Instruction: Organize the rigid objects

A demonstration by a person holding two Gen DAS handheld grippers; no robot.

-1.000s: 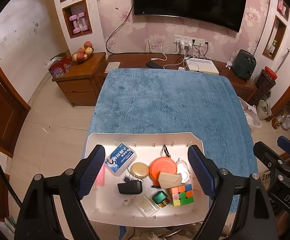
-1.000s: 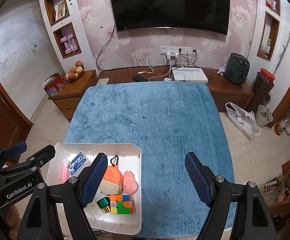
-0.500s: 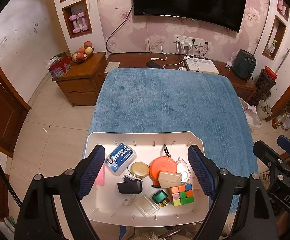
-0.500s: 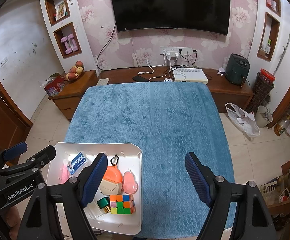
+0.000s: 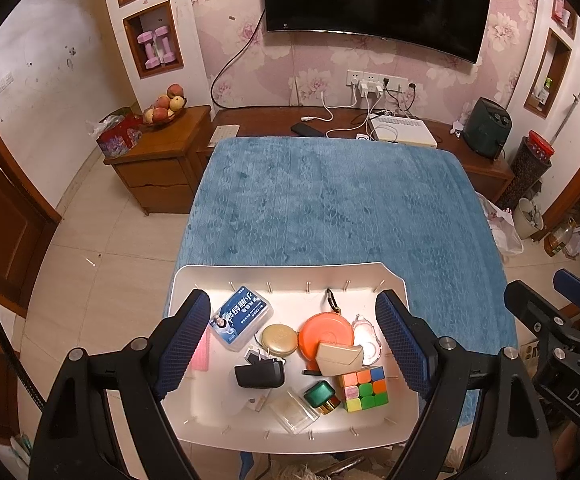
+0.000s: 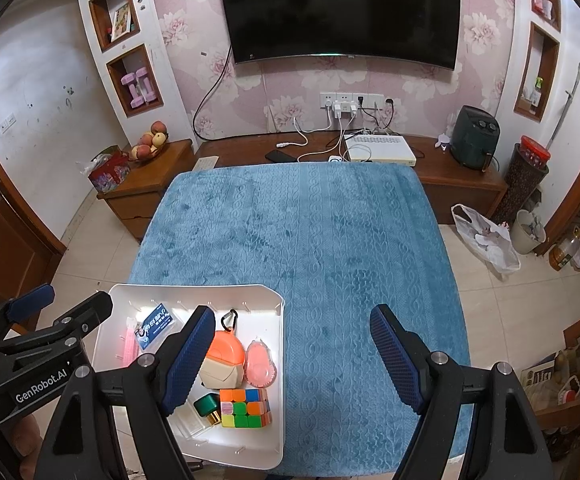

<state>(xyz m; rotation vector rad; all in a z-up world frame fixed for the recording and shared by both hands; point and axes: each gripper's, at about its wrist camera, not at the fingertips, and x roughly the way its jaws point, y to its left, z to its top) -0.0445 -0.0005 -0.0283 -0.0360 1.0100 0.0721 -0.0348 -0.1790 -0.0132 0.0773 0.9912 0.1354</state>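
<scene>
Left wrist view: our left gripper hangs over the white tray w/ jaws spread wide, nothing between them. The tray sits at the near edge of the blue-covered worktop. Inside it, around the tray's centre: a blue card box at 10 o'clock, a round tan tin just beside an orange disc w/ a beige case lying on it, a black charger at 7, a puzzle cube at 4, a green cap touching the cube's left side, and a clear box at 6. A pink strip lies along the tray's 9 o'clock wall, partly hidden by the jaw.

Right wrist view: our right gripper hovers above the worktop's near part, jaws likewise apart & empty. The tray is at its 8 o'clock; the cube is in the tray's near right corner. The rest of the blue cover is bare up to the TV stand at 12.
</scene>
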